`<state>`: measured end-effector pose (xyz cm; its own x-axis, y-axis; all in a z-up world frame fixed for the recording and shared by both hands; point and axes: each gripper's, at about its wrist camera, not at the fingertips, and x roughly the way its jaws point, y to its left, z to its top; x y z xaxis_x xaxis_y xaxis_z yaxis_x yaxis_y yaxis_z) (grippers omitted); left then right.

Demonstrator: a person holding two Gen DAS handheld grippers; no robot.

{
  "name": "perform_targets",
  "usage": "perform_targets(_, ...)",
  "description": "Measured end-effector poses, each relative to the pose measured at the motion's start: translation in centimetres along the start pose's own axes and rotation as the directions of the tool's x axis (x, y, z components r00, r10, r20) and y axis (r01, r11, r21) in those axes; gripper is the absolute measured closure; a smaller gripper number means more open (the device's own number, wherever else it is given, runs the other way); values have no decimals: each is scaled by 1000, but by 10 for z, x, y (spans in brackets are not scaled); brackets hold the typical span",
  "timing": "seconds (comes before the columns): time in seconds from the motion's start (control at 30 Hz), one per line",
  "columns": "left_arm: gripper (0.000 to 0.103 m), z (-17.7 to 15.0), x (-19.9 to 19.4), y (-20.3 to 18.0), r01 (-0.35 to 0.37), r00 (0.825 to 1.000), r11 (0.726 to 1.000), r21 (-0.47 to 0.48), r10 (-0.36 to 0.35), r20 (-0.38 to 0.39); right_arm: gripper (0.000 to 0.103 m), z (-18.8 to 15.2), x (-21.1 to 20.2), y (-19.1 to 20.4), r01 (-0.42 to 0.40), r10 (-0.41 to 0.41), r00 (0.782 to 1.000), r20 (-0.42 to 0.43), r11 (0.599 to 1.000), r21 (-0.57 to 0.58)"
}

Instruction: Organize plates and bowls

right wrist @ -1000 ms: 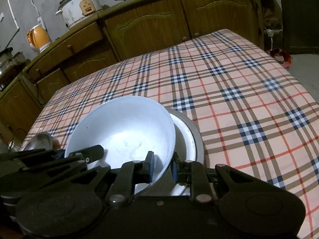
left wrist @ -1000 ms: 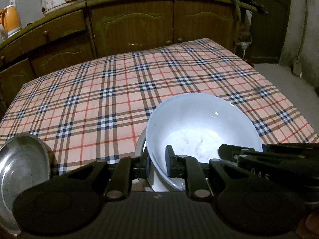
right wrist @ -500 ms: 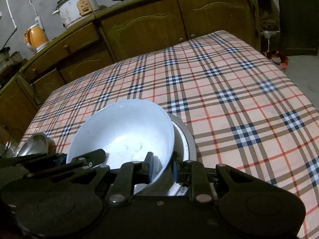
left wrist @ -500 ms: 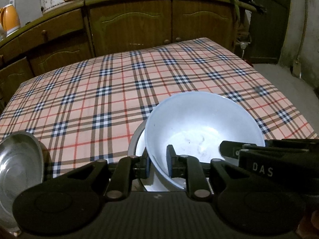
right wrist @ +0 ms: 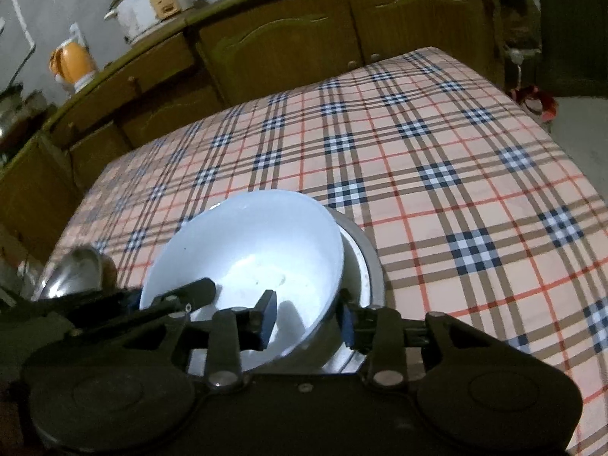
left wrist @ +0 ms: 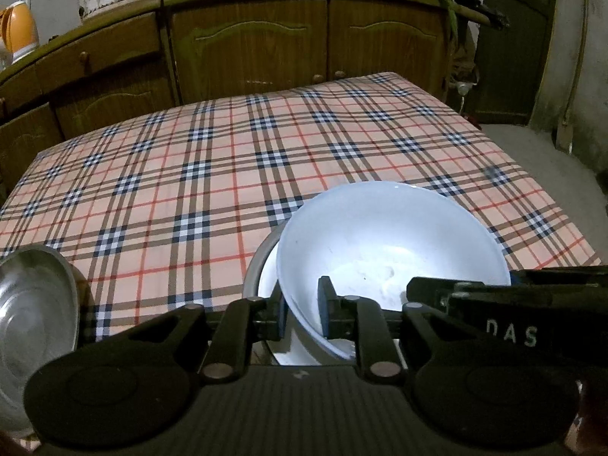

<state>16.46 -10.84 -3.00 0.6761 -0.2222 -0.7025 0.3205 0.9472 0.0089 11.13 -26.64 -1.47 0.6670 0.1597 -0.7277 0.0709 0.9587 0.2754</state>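
The white bowl sat tilted inside a metal dish at the near edge of the plaid-covered table. The left gripper was clenched on the bowl's near rim, while the right gripper had just been opening, its pads standing clear on either side of the rim. A second steel bowl lay apart to the left.

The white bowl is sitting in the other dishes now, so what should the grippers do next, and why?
Probably the left gripper should let go too. The white bowl sits nested in the metal dish; the right gripper has just been opening, its pads off the rim.
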Motion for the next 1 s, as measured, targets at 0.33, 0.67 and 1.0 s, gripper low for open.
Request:
perform_targets(0.33, 84, -1, 1, 0, 5, 1000, 1000, -7, -5, 1, 60, 6, -3, 0, -10, 9, 999, -32, 1000, -14)
perform_targets(0.67, 82, -2, 3, 0, 24, 1000, 999, -31, -24, -5, 55, 12, -11, 1, -27, 25, 999, -38, 998, -54)
perform_targets(1.0, 84, -5, 5, 0, 11, 1000, 1000, -24, -11, -2, 27, 26, -29, -47, -125, 129, 992, -8, 976, 180)
